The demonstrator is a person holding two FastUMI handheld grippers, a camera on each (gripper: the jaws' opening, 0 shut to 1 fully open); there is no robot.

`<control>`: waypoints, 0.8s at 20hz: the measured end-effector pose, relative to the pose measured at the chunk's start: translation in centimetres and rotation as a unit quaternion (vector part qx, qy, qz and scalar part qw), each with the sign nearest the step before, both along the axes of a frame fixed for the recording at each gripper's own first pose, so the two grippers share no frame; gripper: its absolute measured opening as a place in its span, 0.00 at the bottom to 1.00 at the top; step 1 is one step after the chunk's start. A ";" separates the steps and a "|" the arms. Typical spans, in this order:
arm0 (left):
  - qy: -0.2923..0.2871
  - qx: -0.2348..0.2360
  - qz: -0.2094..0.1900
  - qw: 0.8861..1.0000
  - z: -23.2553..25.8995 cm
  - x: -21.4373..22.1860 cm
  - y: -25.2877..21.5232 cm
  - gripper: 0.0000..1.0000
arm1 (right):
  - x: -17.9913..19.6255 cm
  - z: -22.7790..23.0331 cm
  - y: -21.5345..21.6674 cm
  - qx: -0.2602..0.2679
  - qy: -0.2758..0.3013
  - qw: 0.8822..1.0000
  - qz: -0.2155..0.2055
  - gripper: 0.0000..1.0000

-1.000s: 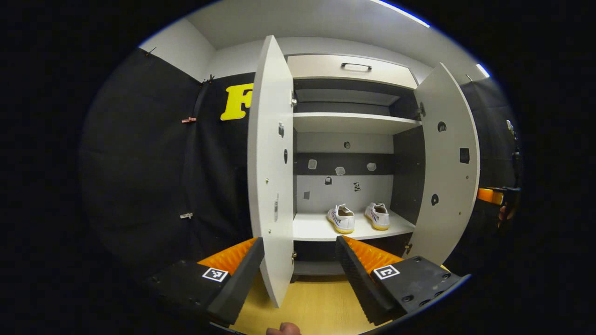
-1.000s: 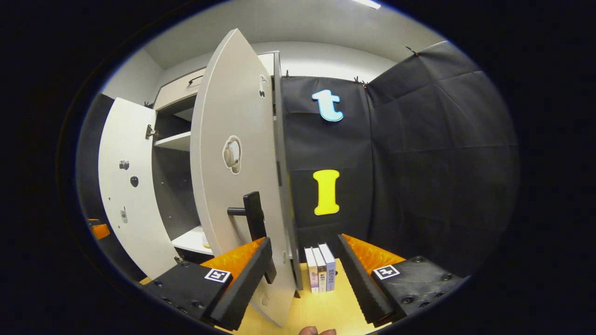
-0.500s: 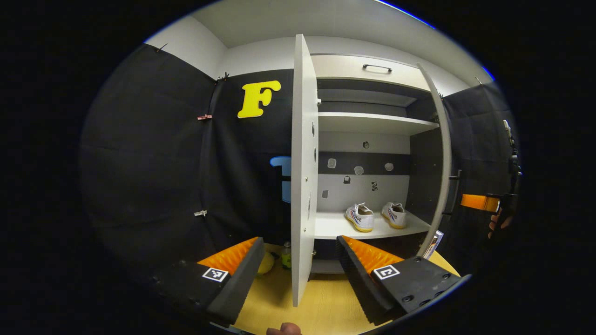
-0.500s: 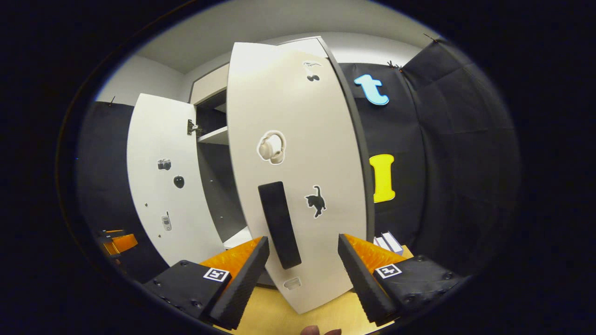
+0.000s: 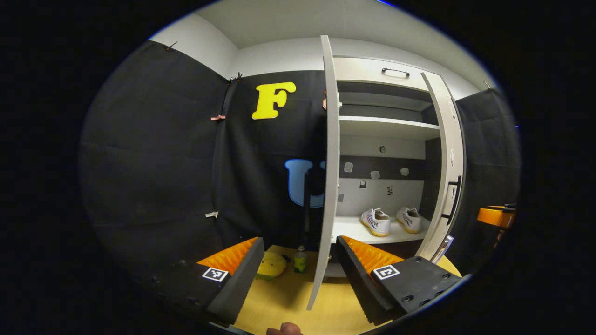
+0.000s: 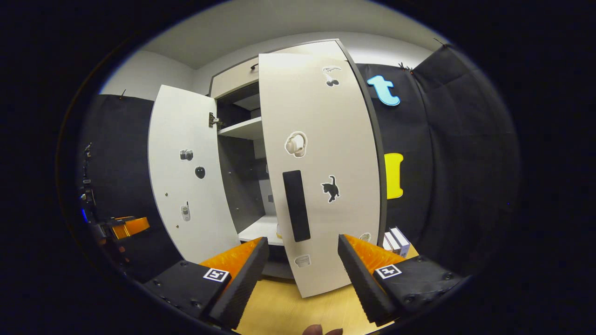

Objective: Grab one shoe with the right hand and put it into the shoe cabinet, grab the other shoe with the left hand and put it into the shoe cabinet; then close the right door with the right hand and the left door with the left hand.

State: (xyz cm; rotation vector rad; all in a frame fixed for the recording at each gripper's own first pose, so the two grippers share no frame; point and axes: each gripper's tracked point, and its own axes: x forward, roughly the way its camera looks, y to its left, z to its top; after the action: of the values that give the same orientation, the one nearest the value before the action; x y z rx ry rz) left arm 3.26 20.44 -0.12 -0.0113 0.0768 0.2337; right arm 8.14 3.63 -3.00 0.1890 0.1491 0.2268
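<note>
Right door [image 6: 321, 172], upright, part-shut, just beyond right gripper [image 6: 301, 272], spread and empty; left door [image 5: 326, 172] edge-on before left gripper [image 5: 300, 274], likewise spread; contact probably none.

No writing can be made out: the spines of the books [image 6: 396, 239], at four o'clock in the right gripper view, are too small to tell.
</note>
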 end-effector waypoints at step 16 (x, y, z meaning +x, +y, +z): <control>0.007 0.007 0.008 1.000 -2.2 8.3 6.3 0.97 | -1.5 0.4 -5.4 -0.005 0.001 0.998 -0.056 0.98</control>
State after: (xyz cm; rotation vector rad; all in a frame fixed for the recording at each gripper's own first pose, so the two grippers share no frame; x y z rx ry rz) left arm 11.56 26.78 -2.36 0.0032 0.0896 0.2500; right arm 6.69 -1.80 -2.61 0.1872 0.1408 0.1147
